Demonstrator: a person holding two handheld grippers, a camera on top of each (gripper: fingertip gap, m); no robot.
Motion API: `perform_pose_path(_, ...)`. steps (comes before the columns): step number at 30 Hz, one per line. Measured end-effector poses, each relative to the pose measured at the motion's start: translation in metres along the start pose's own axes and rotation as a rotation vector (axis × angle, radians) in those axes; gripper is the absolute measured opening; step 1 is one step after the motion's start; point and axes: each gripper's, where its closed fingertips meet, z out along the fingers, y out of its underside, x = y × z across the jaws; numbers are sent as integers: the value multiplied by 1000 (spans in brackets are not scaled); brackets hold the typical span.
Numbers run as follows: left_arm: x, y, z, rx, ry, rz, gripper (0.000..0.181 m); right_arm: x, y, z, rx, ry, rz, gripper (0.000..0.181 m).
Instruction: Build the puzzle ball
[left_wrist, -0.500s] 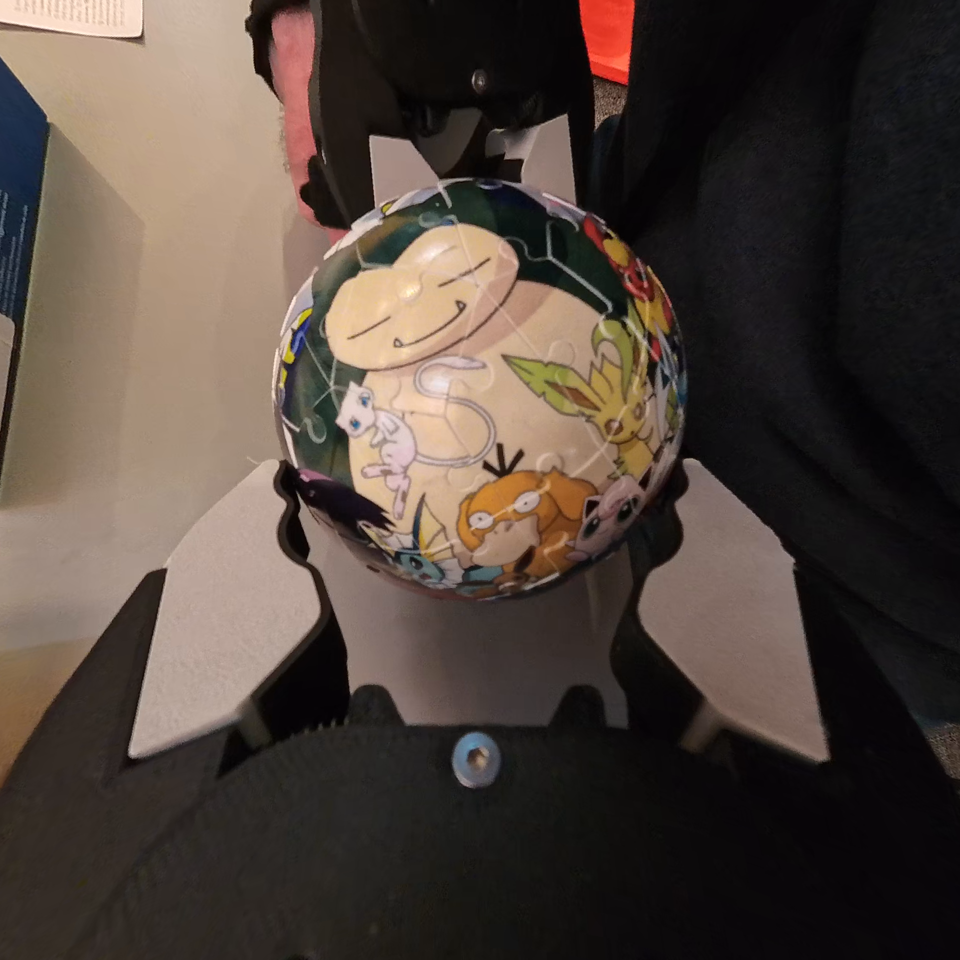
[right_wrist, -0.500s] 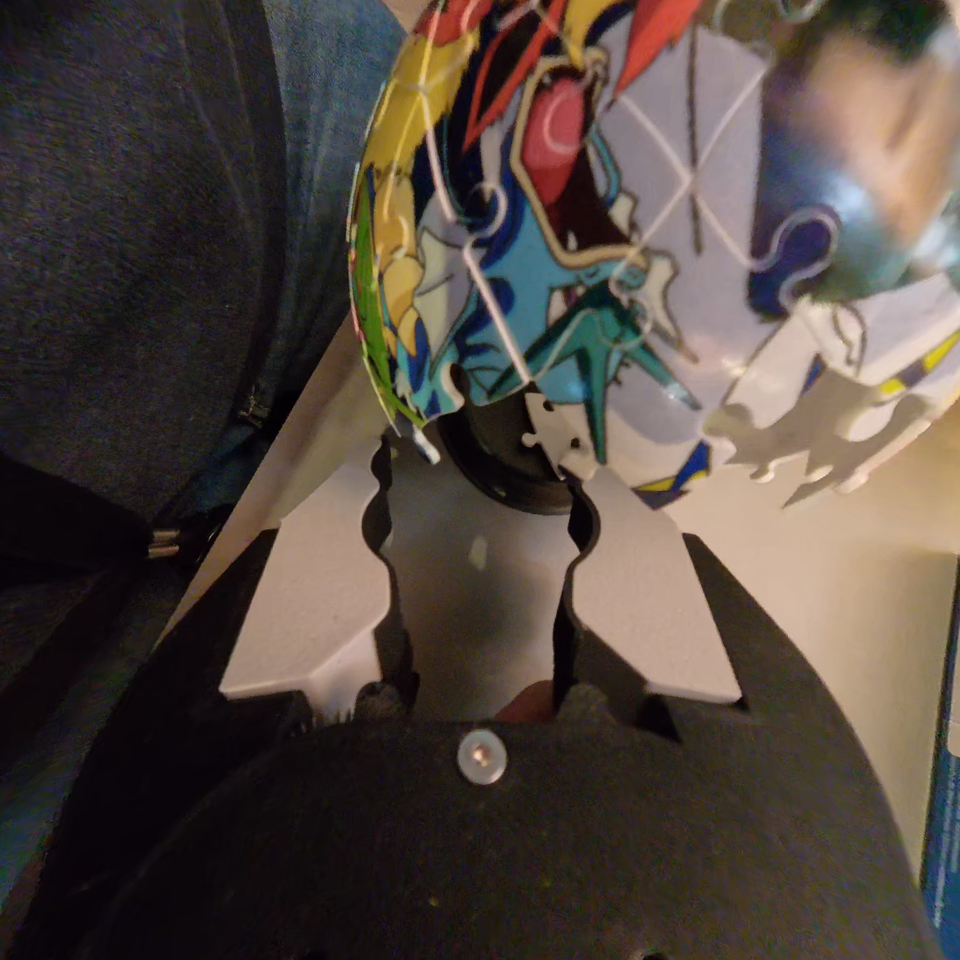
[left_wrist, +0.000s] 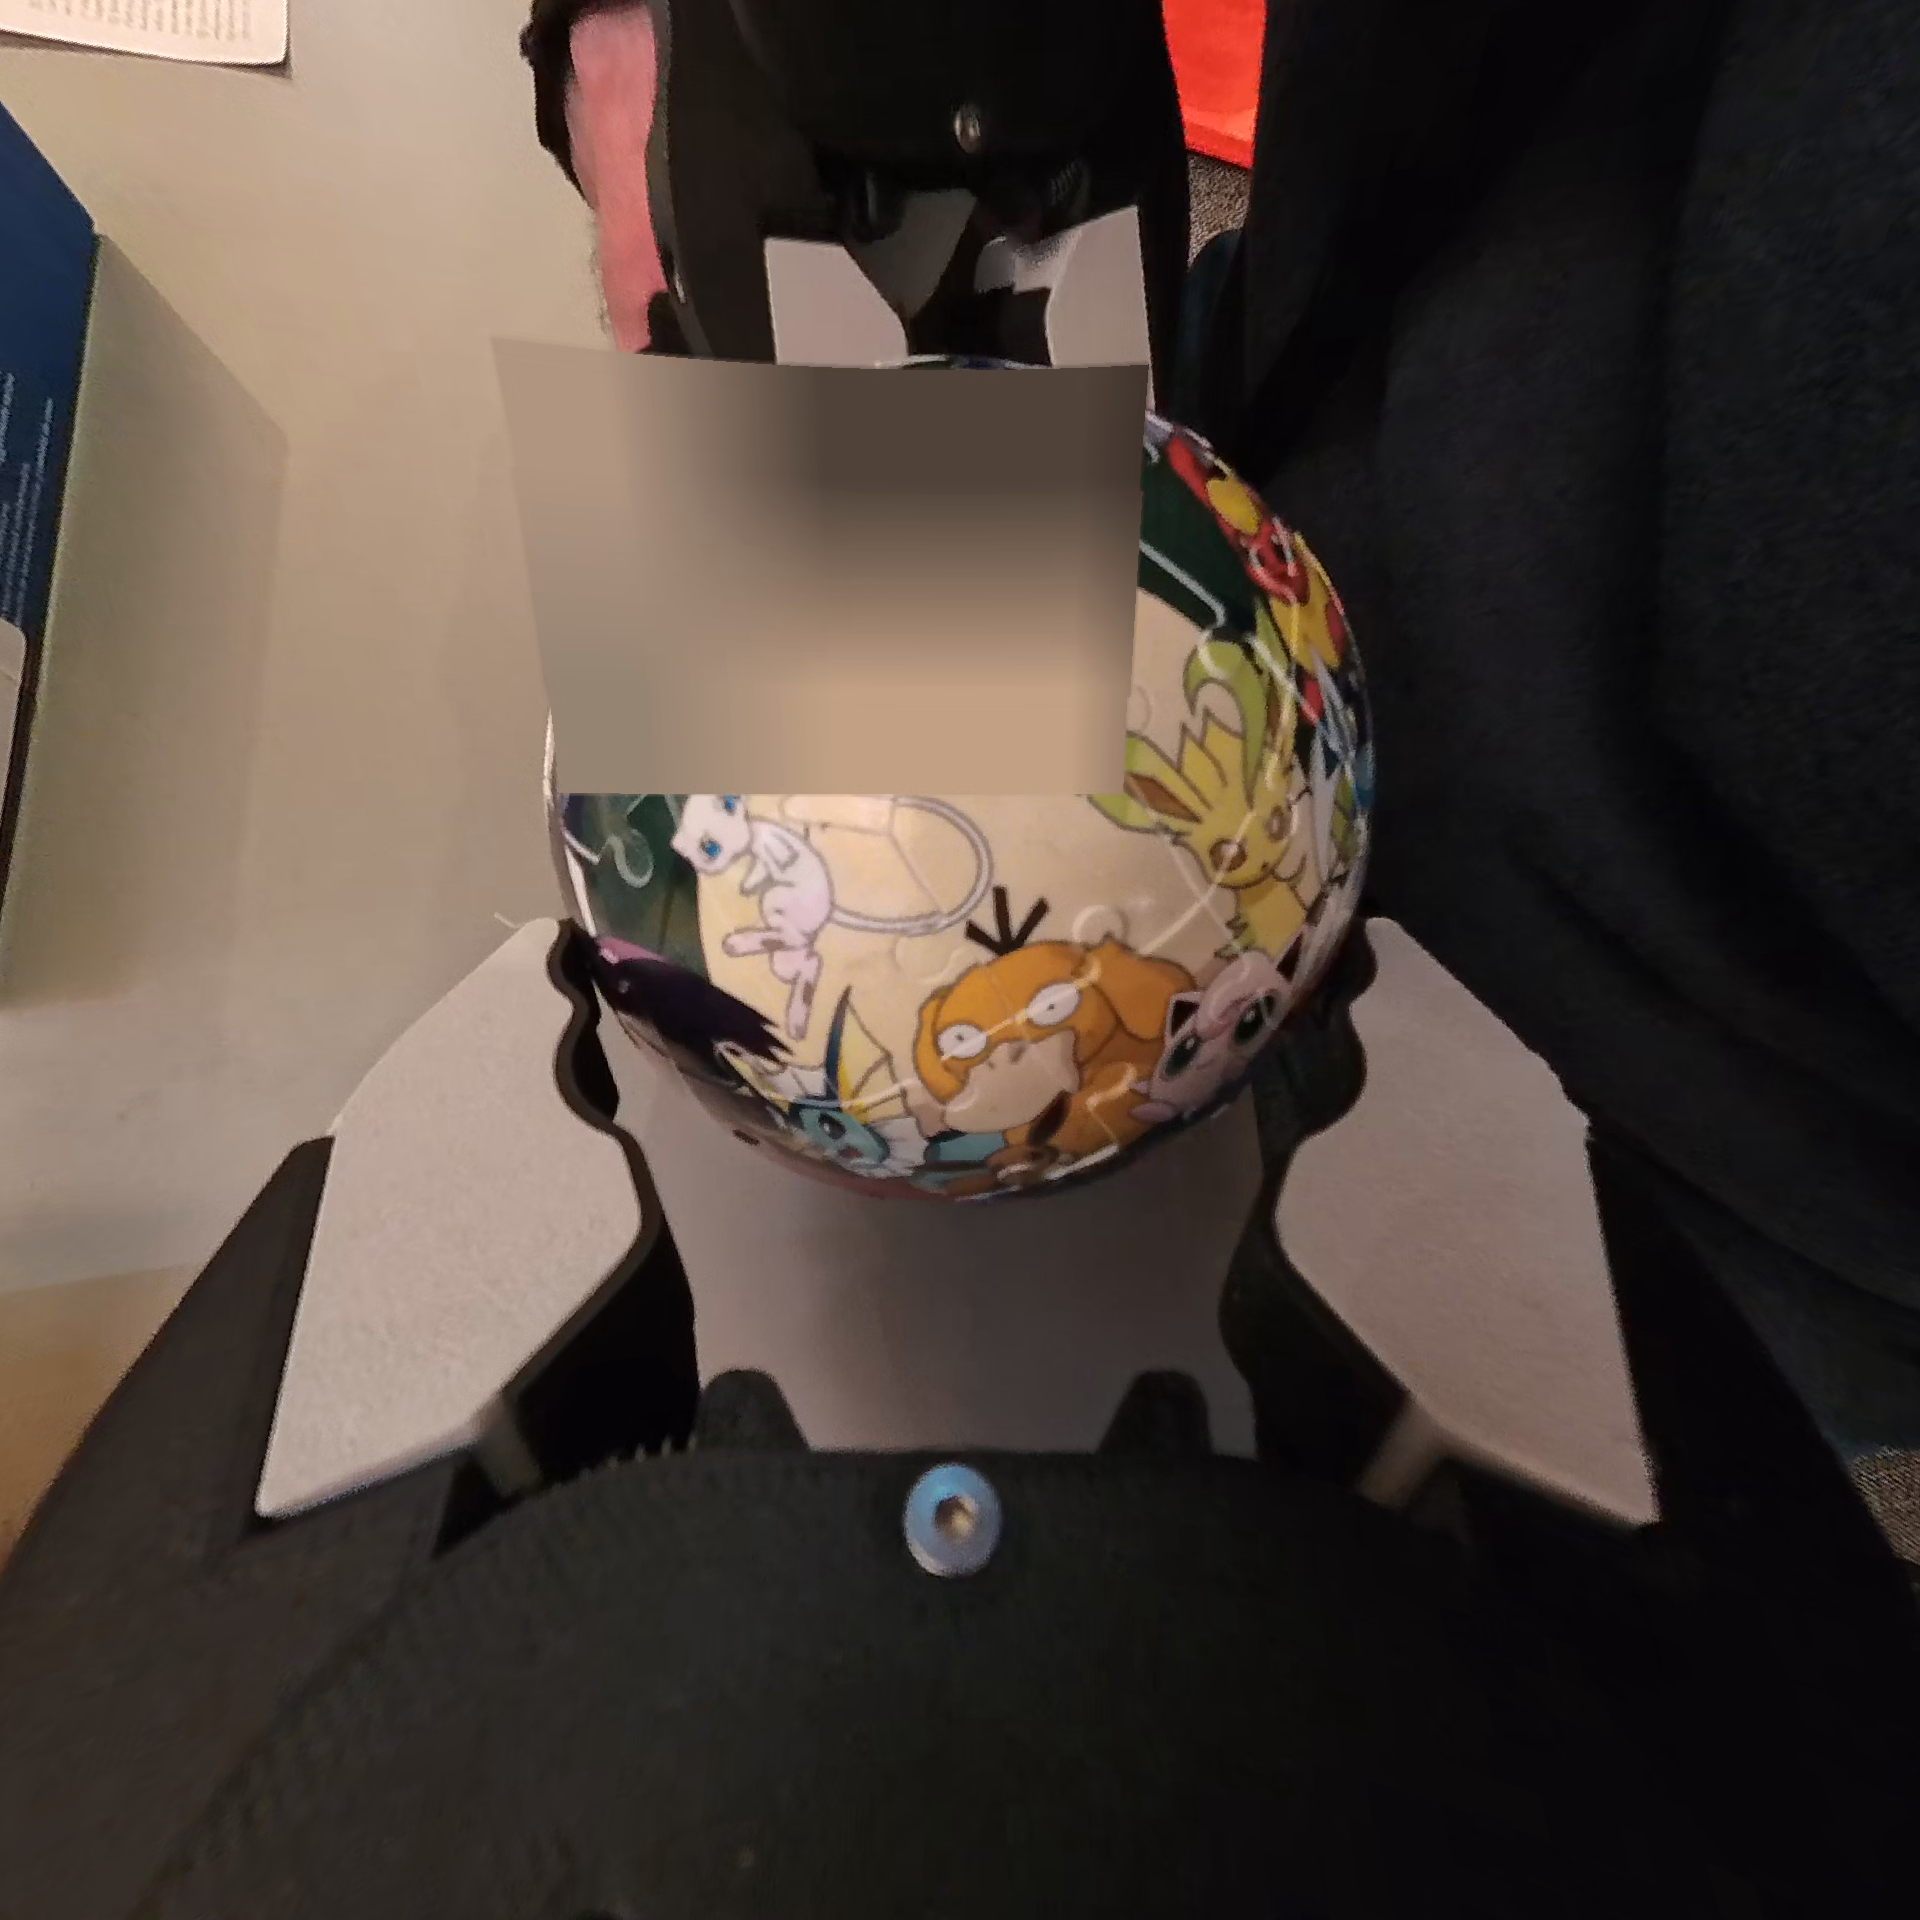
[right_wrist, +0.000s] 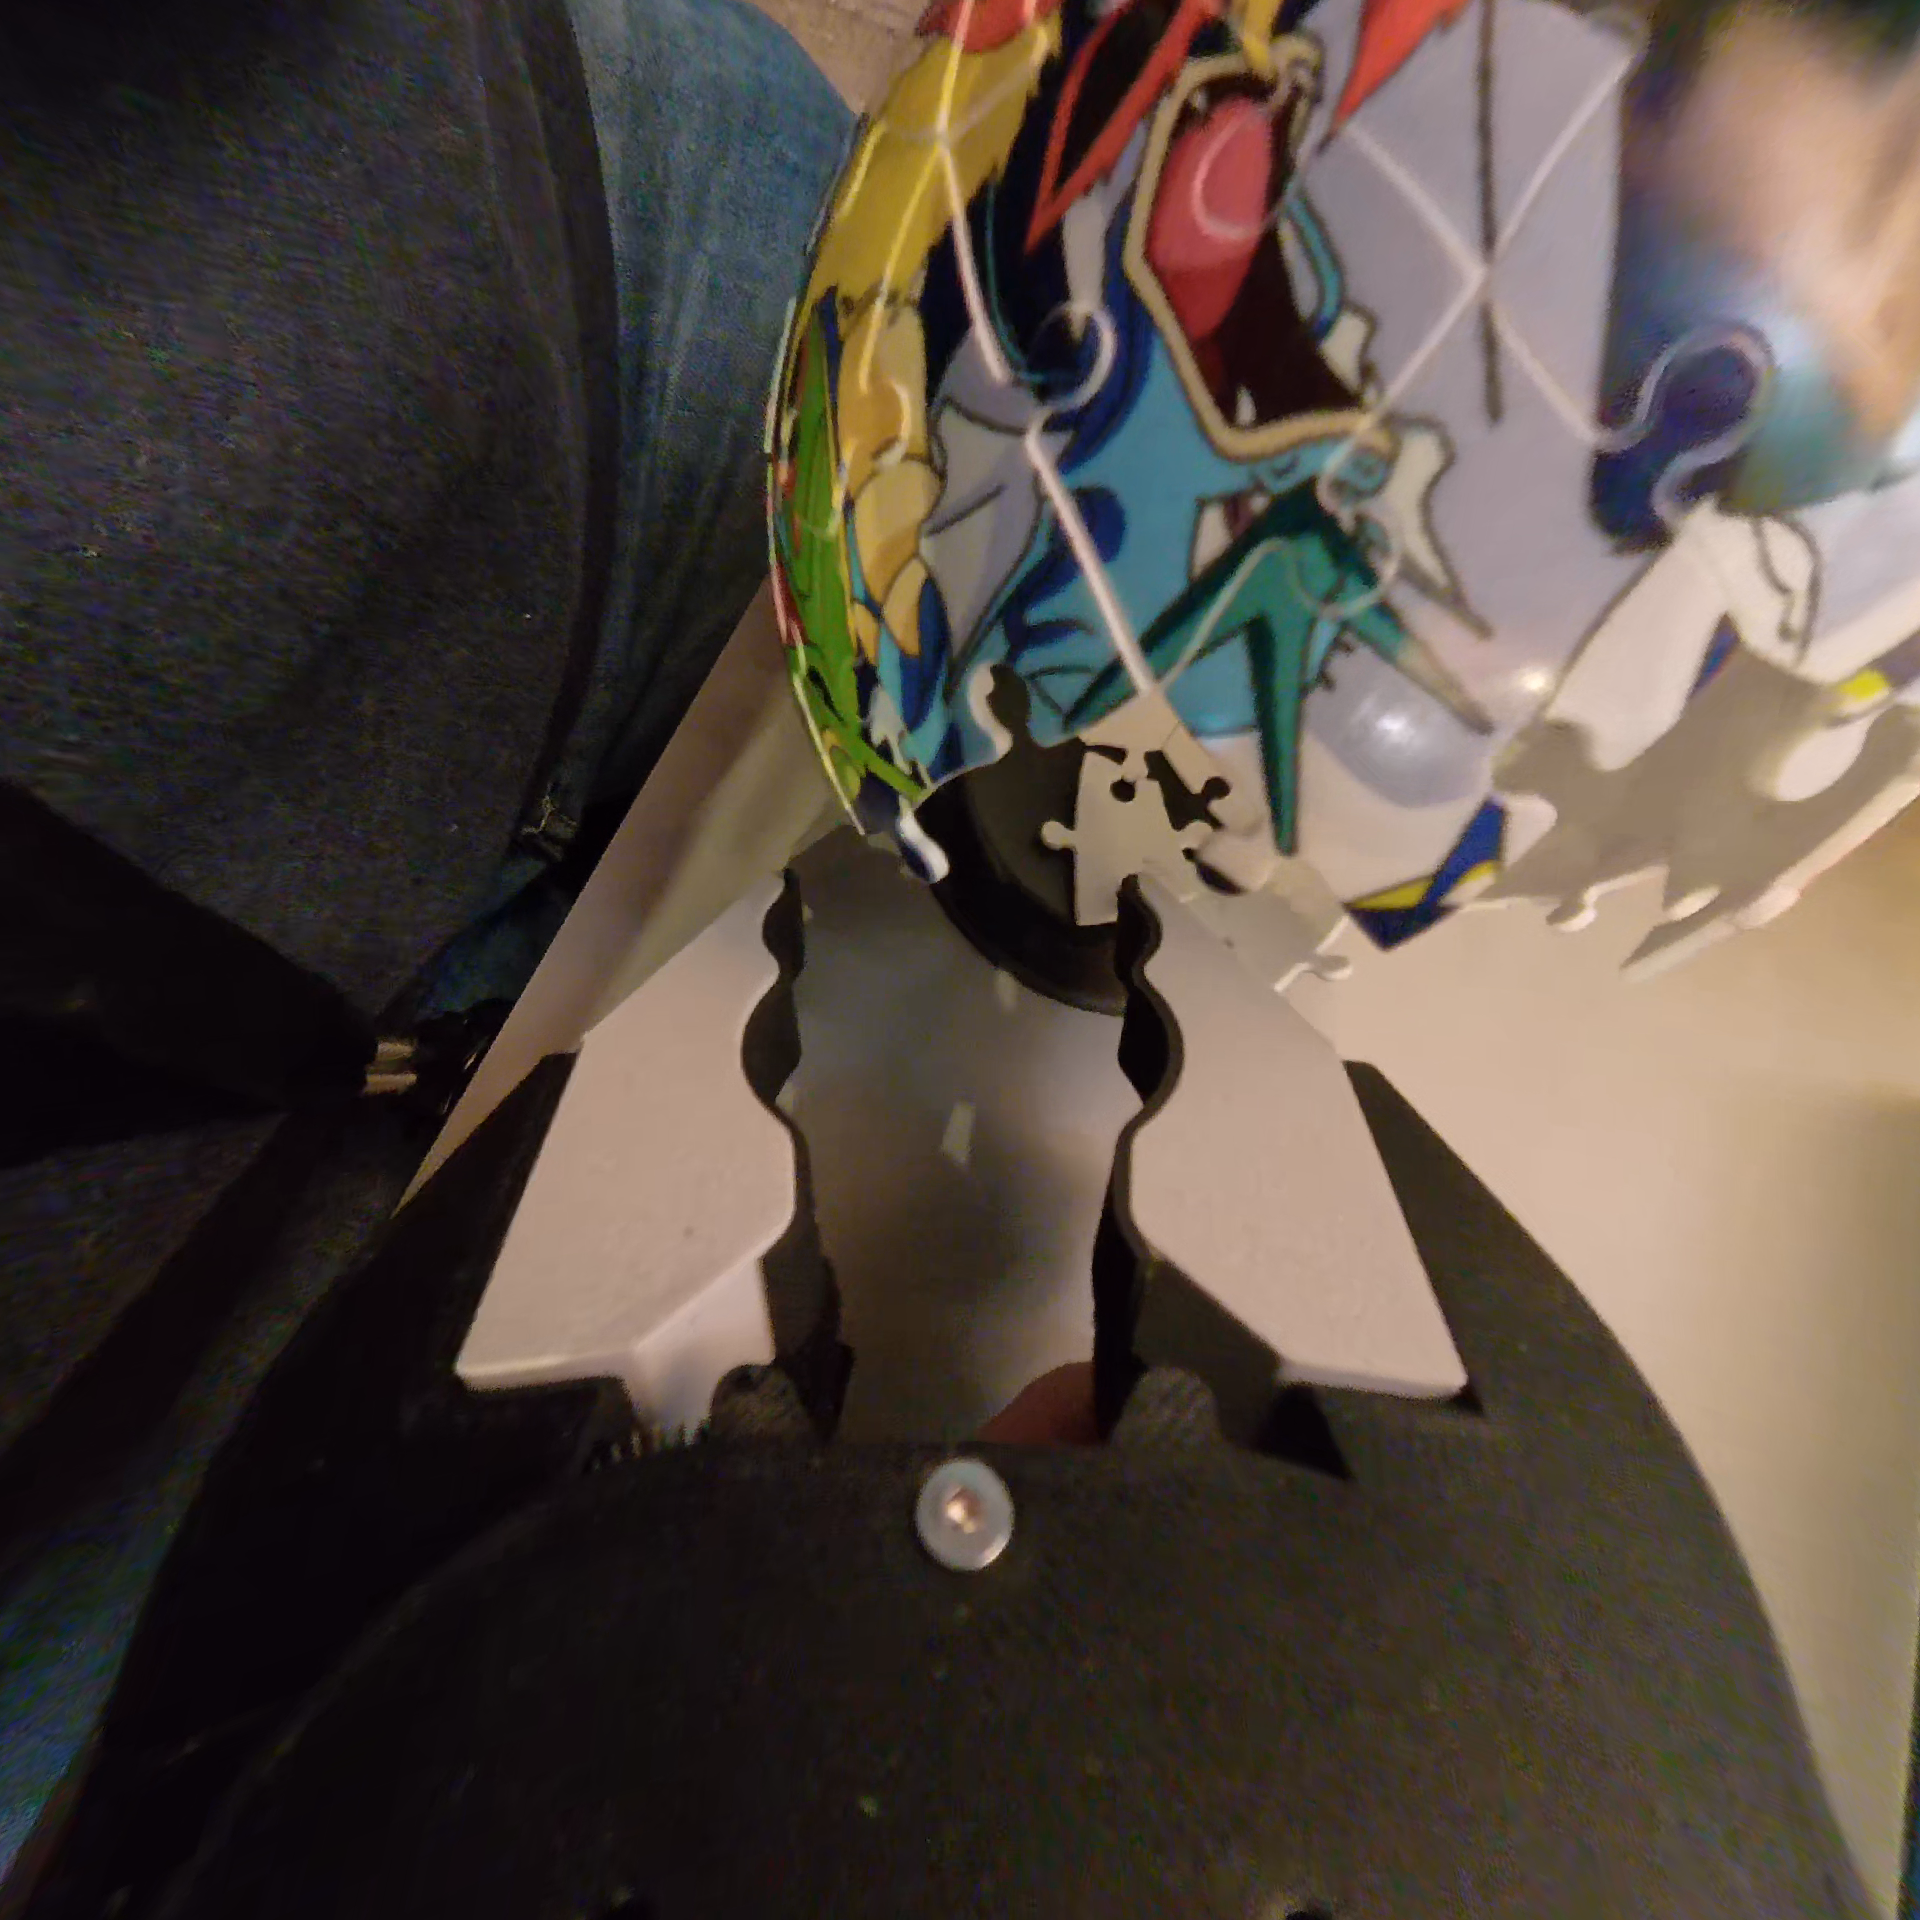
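Note:
The puzzle ball (left_wrist: 1039, 997), a glossy sphere of cartoon creature pieces, sits between the fingers of my left gripper (left_wrist: 966, 987), which is shut on its sides and holds it over the table. The ball's far side (right_wrist: 1247, 468) has an open, jagged edge. A small piece with its white back showing (right_wrist: 1107, 831) hangs at that edge, touching my right gripper's right fingertip (right_wrist: 1132, 914). My right gripper (right_wrist: 956, 904) is open just below the gap, with a black round part behind it. It also shows behind the ball in the left wrist view (left_wrist: 935, 270).
A blue box (left_wrist: 42, 416) stands at the left on the beige table (left_wrist: 312, 260), with a sheet of paper (left_wrist: 156, 26) at the far corner. A person in dark clothing (left_wrist: 1610, 623) sits close on the right, a hand (left_wrist: 613, 156) on the right gripper. Across from one pair of fingers to the other is roughly 10 cm.
The ball's edge has shifted slightly right in the right wrist view and the white-backed piece shows more fully. The left grip on the ball is unchanged.

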Motion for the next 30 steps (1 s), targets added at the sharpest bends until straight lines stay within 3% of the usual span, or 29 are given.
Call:
perform_pose_path(7,0,-1,-1,2,1,-1,129,1,0,3,-10,12,-9,59)
perform_pose_path(15,1,0,0,2,3,-4,129,3,-3,6,-2,11,-25,74)
perform_pose_path(30,0,-1,0,4,-2,-7,129,5,-1,-8,27,16,-17,48)
